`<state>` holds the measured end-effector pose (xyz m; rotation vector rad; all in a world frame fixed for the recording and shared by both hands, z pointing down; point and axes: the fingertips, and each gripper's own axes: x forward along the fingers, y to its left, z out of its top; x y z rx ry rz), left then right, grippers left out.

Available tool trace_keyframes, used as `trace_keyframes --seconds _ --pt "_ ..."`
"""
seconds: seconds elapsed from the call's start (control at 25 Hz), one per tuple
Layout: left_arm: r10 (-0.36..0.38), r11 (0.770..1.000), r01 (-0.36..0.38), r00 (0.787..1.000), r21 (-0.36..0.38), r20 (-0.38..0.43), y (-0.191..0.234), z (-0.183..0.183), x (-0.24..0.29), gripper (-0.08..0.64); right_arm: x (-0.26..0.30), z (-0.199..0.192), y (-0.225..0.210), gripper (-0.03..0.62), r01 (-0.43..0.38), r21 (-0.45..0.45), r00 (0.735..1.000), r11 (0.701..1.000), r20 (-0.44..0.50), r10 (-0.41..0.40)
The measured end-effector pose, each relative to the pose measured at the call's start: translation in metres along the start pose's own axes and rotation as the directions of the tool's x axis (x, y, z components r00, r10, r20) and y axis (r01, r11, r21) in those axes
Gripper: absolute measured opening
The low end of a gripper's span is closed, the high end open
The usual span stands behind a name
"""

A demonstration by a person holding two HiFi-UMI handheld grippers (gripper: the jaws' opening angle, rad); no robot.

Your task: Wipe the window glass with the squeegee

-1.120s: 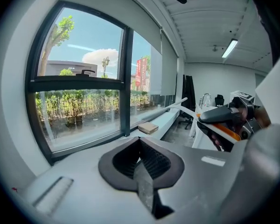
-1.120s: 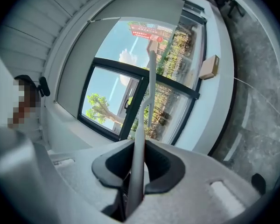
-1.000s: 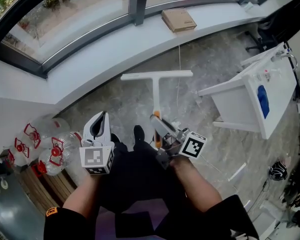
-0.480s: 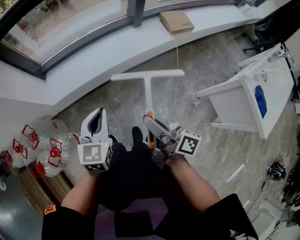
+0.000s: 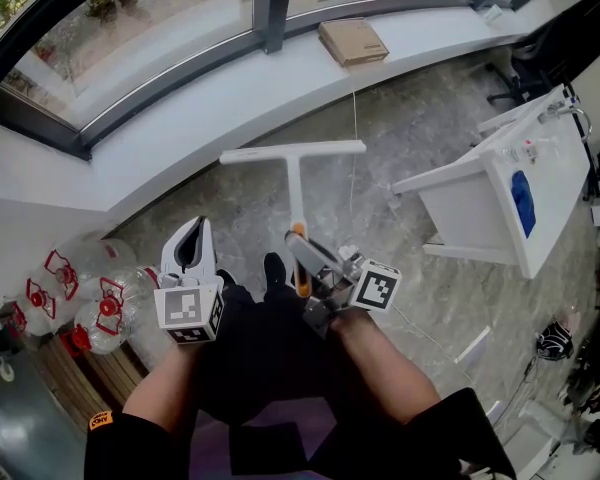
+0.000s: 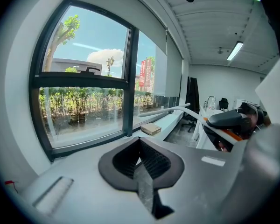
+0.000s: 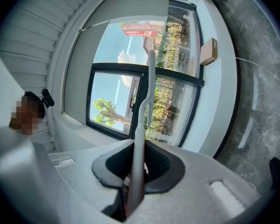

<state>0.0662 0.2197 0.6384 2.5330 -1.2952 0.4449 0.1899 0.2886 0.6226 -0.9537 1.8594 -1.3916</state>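
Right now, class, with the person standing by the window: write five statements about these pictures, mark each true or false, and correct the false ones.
1. The right gripper is shut on the squeegee. True.
2. The left gripper grips the squeegee too. False: its jaws are together with nothing between them.
3. The squeegee's blade is pressed against the window glass. False: in the head view the blade is over the floor, short of the sill.
4. A cardboard box lies on the sill. True.
5. The water bottles stand at the person's right. False: they are on the floor at the person's left.
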Motion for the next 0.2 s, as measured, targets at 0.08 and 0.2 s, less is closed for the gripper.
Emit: trace_keyframes --seconds 0.08,0.2 --pt "0.000 1.000 0.000 1.000 -0.001 0.000 -0.0005 0.0006 0.0018 0.008 0.0001 0.0014 -0.0009 0.044 -0.001 0.001 1.000 1.000 -0.002 0.001" --pt "-0.001 1.000 0.001 1.000 -0.006 -0.001 -0.0017 0.0004 0.0033 0.008 -0.0005 0.0032 -0.0021 0.044 0.003 0.003 1.000 1.000 -0.003 -0.003"
